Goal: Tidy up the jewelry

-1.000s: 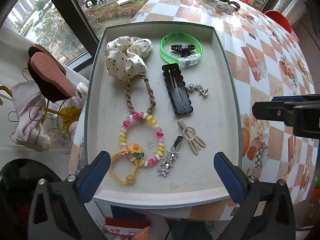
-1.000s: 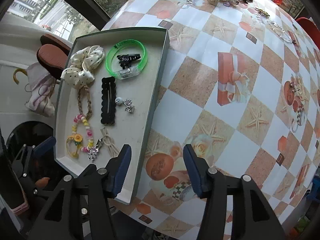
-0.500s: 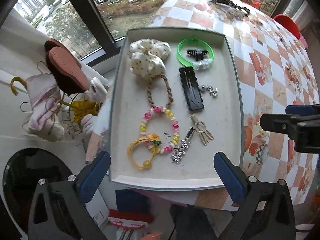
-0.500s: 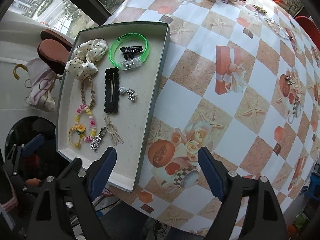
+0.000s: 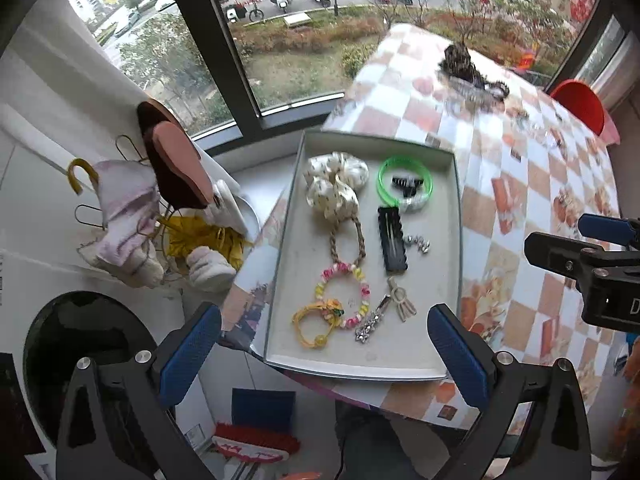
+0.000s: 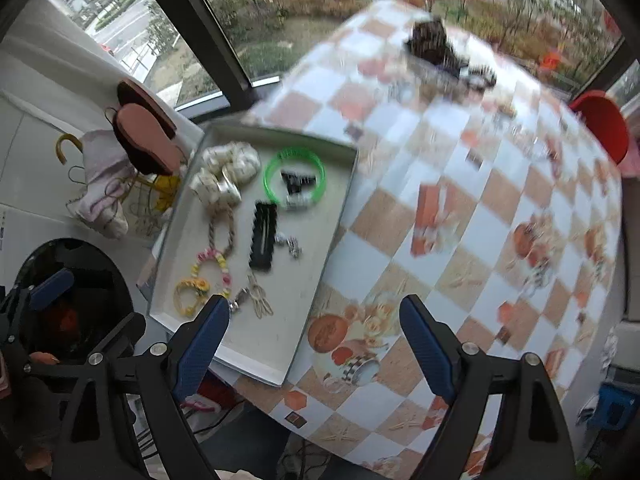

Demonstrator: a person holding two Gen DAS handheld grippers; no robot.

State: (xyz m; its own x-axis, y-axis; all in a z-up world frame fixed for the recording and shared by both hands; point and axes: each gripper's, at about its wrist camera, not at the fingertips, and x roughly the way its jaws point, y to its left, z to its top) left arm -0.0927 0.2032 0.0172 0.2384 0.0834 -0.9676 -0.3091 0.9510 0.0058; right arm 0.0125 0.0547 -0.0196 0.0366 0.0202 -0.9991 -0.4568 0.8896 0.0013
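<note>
- Many small jewelry pieces lie in one shallow grey tray (image 5: 452, 184) at the table (image 5: 516, 184) edge near the window.
- At its far end: a white dotted scrunchie (image 5: 335, 184) and a green bangle (image 5: 405, 181) around a black claw clip (image 5: 406, 185).
- A black hair clip (image 5: 392, 239) lies with its long axis along the tray's length.
- At the near end: a beaded bracelet (image 5: 343, 294), a yellow hair tie (image 5: 312, 326), a silver clip (image 5: 372, 324).
- Left gripper (image 5: 324, 354) stands wide above the tray, empty.
- Right gripper (image 6: 314, 344) is wide too, holding nothing.
</note>
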